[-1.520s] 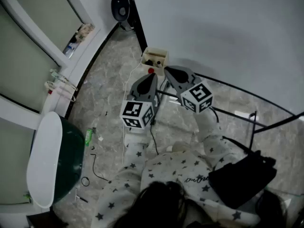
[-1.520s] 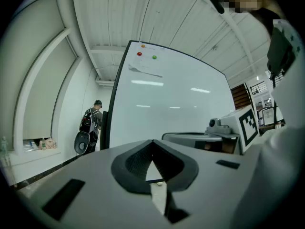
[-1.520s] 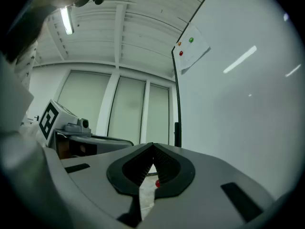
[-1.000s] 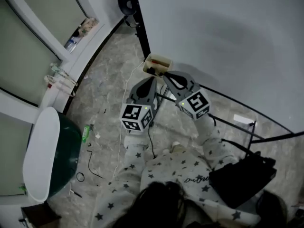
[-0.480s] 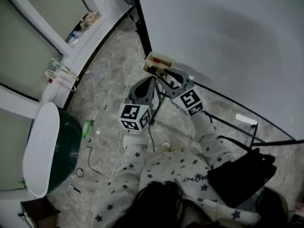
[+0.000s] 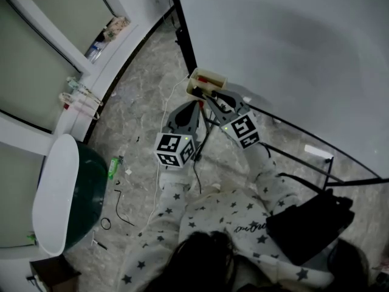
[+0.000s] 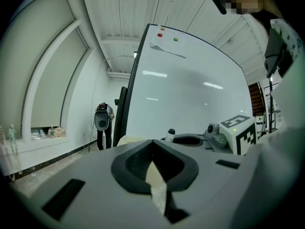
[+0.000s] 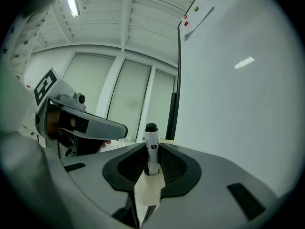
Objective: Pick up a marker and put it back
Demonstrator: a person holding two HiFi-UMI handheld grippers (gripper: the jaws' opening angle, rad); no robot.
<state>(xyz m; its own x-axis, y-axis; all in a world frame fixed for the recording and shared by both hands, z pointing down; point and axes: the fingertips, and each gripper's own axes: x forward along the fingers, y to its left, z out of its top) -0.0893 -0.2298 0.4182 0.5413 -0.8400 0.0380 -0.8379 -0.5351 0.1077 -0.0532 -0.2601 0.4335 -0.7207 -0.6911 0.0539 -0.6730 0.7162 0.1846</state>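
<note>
A small cream marker box hangs at the bottom edge of the whiteboard, with something red showing in it. My right gripper reaches into that box. In the right gripper view a white marker with a black cap stands upright between the pads, and the right gripper is closing on it, both pads against its barrel. My left gripper hovers just below and left of the box. It is shut with nothing held. The right gripper's marker cube shows beside it.
Black whiteboard stand legs run across the marble floor to the right. A green bin with a white lid stands at the left. A black bag lies by the person's lap. Cables trail over the floor.
The right gripper has moved forward from beside the left gripper up to the marker box. The left gripper has stayed about where it was.
</note>
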